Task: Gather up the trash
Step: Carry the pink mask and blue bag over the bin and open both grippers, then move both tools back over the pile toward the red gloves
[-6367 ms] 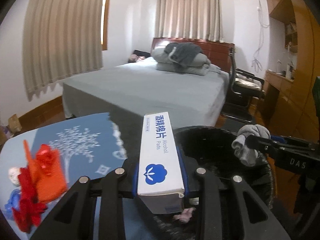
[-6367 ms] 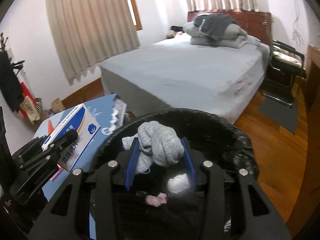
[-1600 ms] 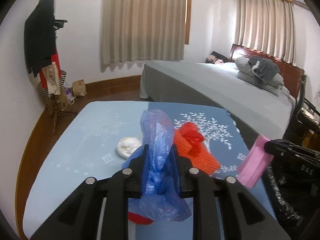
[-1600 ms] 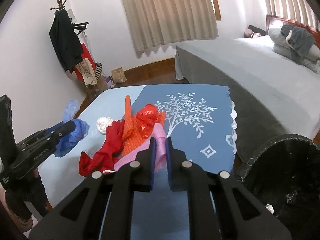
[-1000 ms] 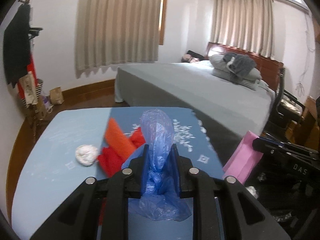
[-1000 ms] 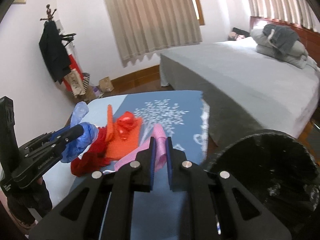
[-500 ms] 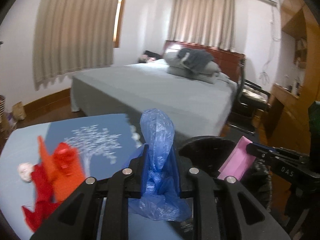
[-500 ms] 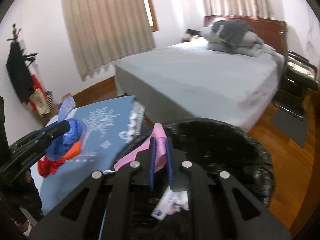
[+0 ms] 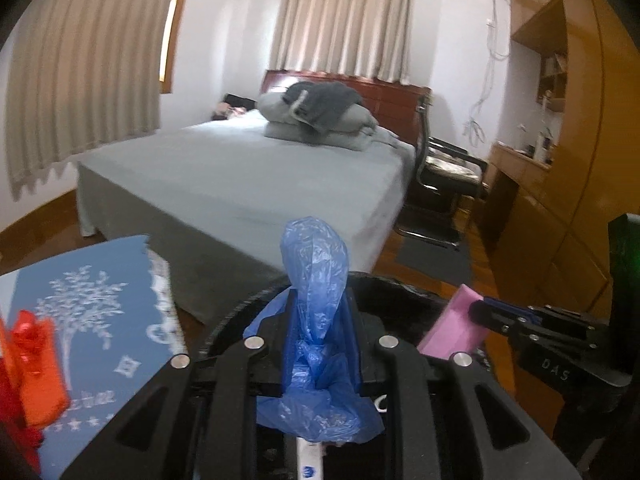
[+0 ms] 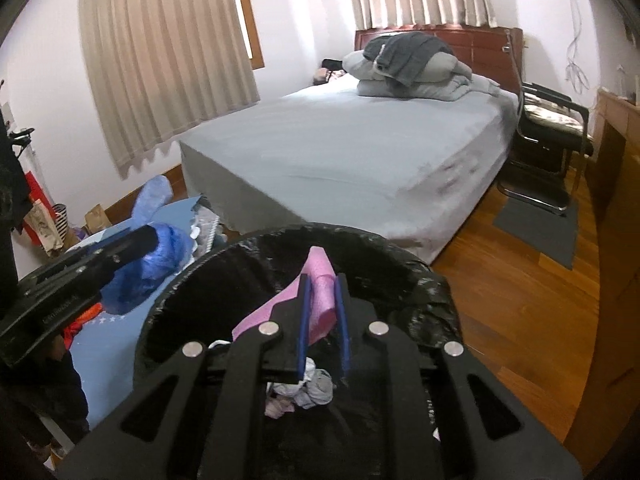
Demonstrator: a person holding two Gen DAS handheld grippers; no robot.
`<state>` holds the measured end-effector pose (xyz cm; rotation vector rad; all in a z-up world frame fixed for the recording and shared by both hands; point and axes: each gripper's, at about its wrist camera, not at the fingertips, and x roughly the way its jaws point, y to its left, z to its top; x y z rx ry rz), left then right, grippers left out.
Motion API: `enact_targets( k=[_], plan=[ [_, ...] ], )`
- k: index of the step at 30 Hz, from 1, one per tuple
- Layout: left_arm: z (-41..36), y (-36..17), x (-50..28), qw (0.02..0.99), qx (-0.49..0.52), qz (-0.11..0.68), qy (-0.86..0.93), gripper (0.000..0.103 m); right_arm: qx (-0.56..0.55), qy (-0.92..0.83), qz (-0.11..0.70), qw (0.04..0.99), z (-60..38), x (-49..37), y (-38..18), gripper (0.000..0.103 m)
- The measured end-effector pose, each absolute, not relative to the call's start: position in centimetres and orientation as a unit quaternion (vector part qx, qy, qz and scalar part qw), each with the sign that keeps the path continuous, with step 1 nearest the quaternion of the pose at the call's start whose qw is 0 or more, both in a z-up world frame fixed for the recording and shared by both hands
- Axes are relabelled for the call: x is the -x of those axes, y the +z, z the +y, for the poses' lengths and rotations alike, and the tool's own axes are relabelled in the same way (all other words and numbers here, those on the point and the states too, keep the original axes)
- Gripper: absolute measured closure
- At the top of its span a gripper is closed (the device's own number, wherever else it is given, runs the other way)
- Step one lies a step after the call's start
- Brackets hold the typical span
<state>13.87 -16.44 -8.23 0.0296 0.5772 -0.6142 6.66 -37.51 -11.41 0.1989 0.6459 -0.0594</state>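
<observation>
Over the black-lined round trash bin [image 10: 420, 292], both grippers' fingers are opening: left gripper [image 9: 318, 320] around a crumpled blue plastic bag [image 9: 316, 280], right gripper [image 10: 322, 312] around a pink foam sheet [image 10: 320, 300]. The light bag may cling or drift onto the blue surface [image 9: 100, 320].

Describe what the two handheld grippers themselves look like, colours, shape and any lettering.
Both are black, with angular slotted frames and round silver bolt heads. The right gripper has thin blue pads on its fingers. White lettering shows on each body from the other camera: "DAS" on the right; the left gripper's is blurred.
</observation>
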Motion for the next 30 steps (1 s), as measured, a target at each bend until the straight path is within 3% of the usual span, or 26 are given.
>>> enact_targets(
  k=[3, 5, 9, 11, 13, 16, 20, 30],
  plan=[
    [-17.2, -8.7, -13.9, 0.905, -0.012, 0.291, -0.311, 0.066, -0.098, -0.037, 0.318, 0.942, -38.1, -6.4, -11.8, 0.079],
    [-17.0, -8.7, -13.9, 0.904, -0.009, 0.292, -0.311, 0.053, -0.096, -0.043, 0.316, 0.943, -37.9, -6.4, -11.8, 0.064],
    [-16.0, -8.5, -13.8, 0.909, -0.005, 0.289, -0.299, 0.044, -0.094, -0.051, 0.309, 0.945, -37.8, -6.0, -11.7, 0.038],
    [-14.8, -8.3, -13.6, 0.915, -0.005, 0.284, -0.285, 0.036, -0.092, -0.055, 0.302, 0.947, -37.5, -5.9, -11.4, 0.019],
    [-13.1, -8.0, -13.4, 0.923, -0.006, 0.28, -0.264, 0.031, -0.089, -0.055, 0.291, 0.951, -37.1, -5.7, -11.0, 0.011],
    [-10.4, -7.7, -12.9, 0.933, -0.005, 0.274, -0.232, 0.022, -0.086, -0.044, 0.276, 0.956, -36.0, -5.6, -10.4, 0.005],
    [-6.2, -7.5, -12.5, 0.947, -0.009, 0.265, -0.179, 0.017, -0.082, -0.027, 0.263, 0.961, -34.1, -5.9, -9.5, 0.005],
    [3.0, -8.1, -10.5, 0.965, -0.017, 0.257, -0.055, 0.014, -0.07, 0.061, 0.262, 0.961, -25.6, -8.9, -8.8, 0.005]
  ],
)
